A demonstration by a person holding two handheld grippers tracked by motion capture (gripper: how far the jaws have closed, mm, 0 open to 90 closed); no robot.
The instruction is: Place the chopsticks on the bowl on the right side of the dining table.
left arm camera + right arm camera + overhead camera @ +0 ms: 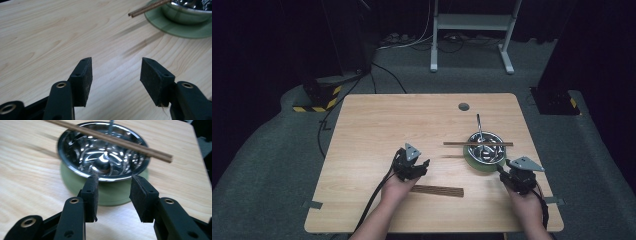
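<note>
Both grippers — left gripper (115, 75) and right gripper (113, 195) — are released, empty. Chopsticks (110, 138) across the steel bowl (100, 160) are light, stiff, roll-prone — pinch mid-length.

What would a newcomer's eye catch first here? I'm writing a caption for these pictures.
The shiny steel bowl on a green plate, right of the table's middle, with chopsticks laid across its rim. Next, the left gripper and right gripper, both open and holding nothing, near the table's front edge, and a dark wooden strip lying between them.
</note>
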